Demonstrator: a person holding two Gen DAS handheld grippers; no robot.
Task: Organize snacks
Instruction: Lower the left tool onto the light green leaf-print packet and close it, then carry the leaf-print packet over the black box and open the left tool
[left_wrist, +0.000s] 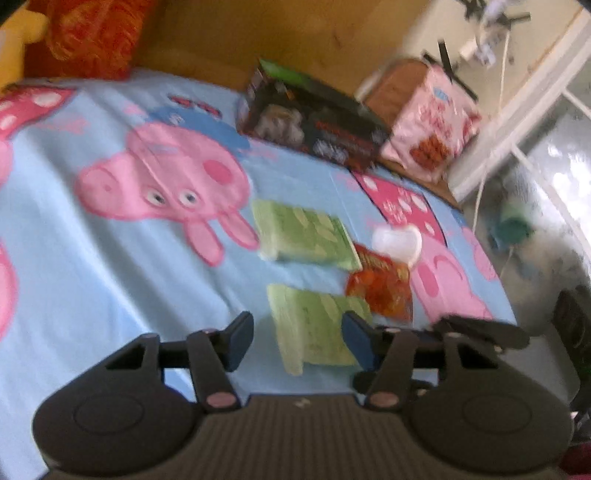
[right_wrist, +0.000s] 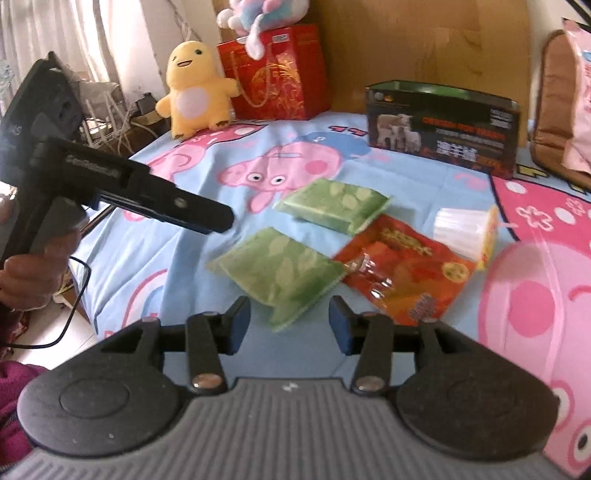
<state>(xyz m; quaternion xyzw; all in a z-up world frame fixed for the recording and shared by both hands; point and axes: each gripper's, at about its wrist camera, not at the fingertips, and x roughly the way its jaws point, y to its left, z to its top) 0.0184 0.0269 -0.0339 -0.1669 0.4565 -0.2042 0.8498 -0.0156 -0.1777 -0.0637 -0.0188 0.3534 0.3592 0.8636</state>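
Just beyond the right tool (right_wrist: 288, 325), spread and empty, the near green packet (right_wrist: 280, 273); left tool (left_wrist: 295, 341) likewise spread.

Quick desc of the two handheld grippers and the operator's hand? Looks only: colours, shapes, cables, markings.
Both the left gripper and the right gripper are black, with two round side housings, a ribbed grey centre plate and blue-padded fingers. Pivot screws look pinkish on the left, silver on the right. The right wrist view shows the left unit's black pistol handle with blurred white lettering, a thin black cable, a bare hand and magenta clothing.
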